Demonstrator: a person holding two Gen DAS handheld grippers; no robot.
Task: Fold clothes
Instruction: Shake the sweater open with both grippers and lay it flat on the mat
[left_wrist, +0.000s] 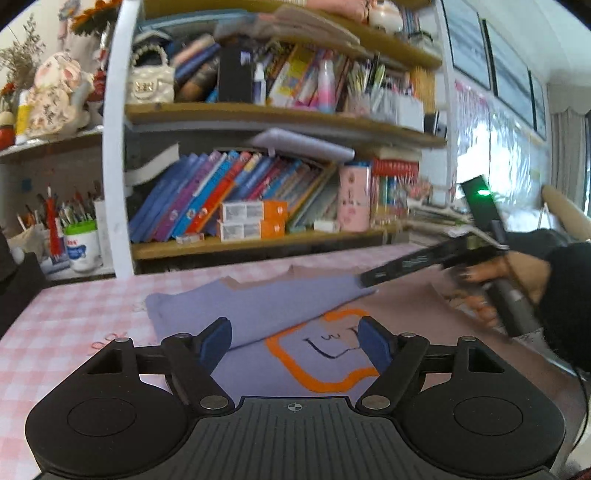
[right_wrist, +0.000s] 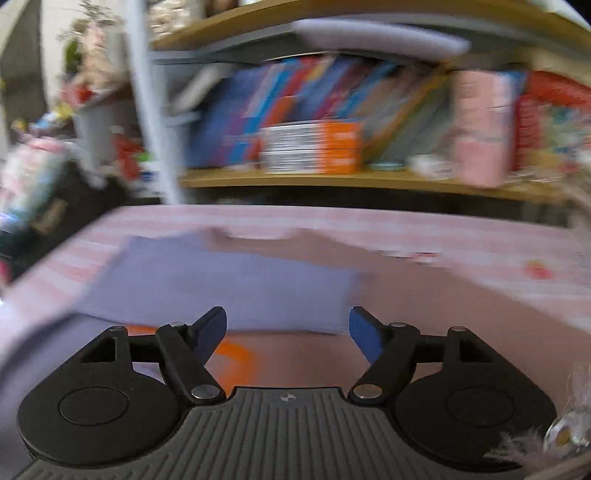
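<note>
A lilac and dusty-pink shirt (left_wrist: 266, 306) with an orange outline print lies on the pink checked tablecloth (left_wrist: 66, 325); its lilac left side is folded over the middle. My left gripper (left_wrist: 295, 332) hovers open just above the print, holding nothing. The right gripper, seen from the left wrist view as a black tool (left_wrist: 424, 264) in a person's hand (left_wrist: 495, 284), hangs over the shirt's right side. In its own blurred view the right gripper (right_wrist: 288, 325) is open above the shirt (right_wrist: 221, 280), with the folded lilac edge between its fingers' line.
A bookshelf (left_wrist: 258, 236) packed with books and boxes stands along the table's far edge. A white cup of pens (left_wrist: 81, 247) sits at the left. A dark sleeve (left_wrist: 565, 302) and a cable occupy the right side.
</note>
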